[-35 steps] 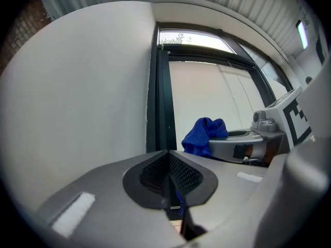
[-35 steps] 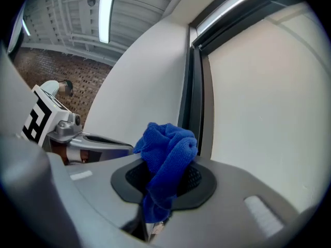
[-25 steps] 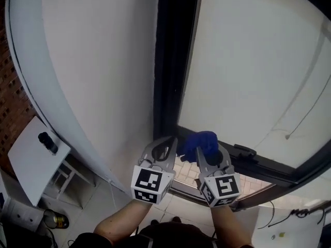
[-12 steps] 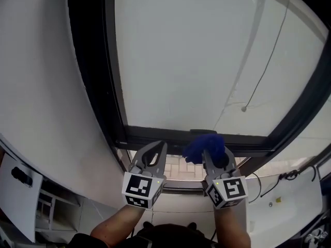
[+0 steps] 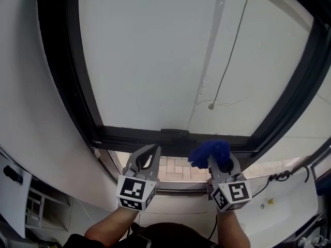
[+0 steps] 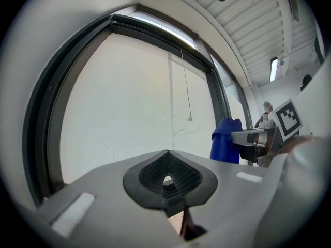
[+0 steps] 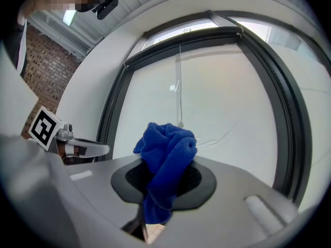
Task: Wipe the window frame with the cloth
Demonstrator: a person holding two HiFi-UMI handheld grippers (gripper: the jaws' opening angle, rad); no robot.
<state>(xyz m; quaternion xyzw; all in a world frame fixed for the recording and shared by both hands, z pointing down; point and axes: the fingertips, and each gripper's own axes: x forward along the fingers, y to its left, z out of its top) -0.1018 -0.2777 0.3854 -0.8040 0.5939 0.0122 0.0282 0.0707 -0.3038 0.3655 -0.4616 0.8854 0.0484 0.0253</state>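
Note:
A black window frame surrounds a pale, blind-covered pane; its bottom rail runs just above both grippers. My right gripper is shut on a bunched blue cloth, which sticks up from the jaws close under the rail's right half. In the right gripper view the cloth fills the gap between the pads, with the frame behind it. My left gripper sits beside it on the left, shut and holding nothing, its tips meeting. The cloth also shows at the right of the left gripper view.
A pull cord with a bead hangs in front of the pane. A small latch sits mid-rail. Brick paving shows below the rail. A white wall lies left, a white table lower left, and a cable lower right.
Both grippers have shifted from the frame's lower left corner to below the middle of the bottom rail. The cloth stays held in the right gripper. The left stays shut.

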